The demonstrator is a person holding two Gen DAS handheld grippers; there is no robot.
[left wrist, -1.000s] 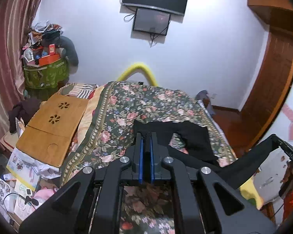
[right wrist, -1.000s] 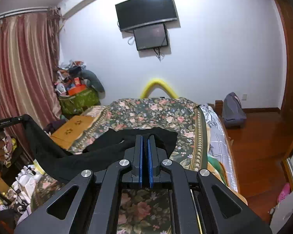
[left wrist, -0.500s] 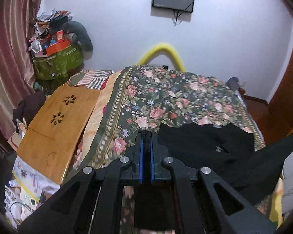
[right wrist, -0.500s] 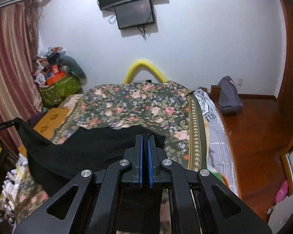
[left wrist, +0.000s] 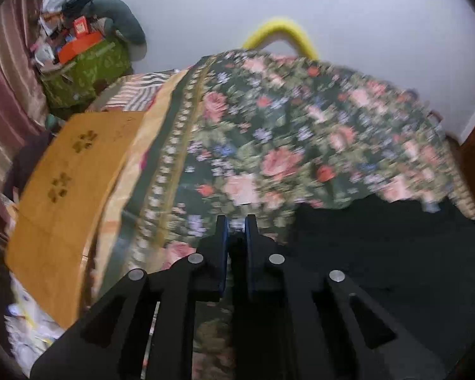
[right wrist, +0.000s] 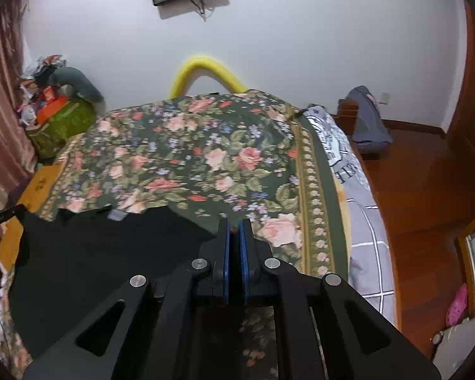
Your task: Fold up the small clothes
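A black garment (left wrist: pixel 380 253) lies spread over the near part of a floral bedspread (left wrist: pixel 285 133). In the left wrist view it fills the lower right. In the right wrist view the garment (right wrist: pixel 104 253) fills the lower left. My left gripper (left wrist: pixel 236 224) is shut on the garment's left edge, with black cloth between the blue pads. My right gripper (right wrist: pixel 234 228) is shut on its right edge, low over the bedspread (right wrist: pixel 205 152). The left view is motion-blurred.
A wooden lap desk (left wrist: pixel 66 190) lies left of the bed. A green basket of clutter (left wrist: pixel 85 66) stands in the far left corner. A yellow foam arch (right wrist: pixel 202 69) rises behind the bed. Wooden floor (right wrist: pixel 427 190) and a grey bag (right wrist: pixel 367 120) are on the right.
Both grippers have moved forward and down toward the bed with the garment. The cloth hung stretched between them; it now lies spread on the bedspread.
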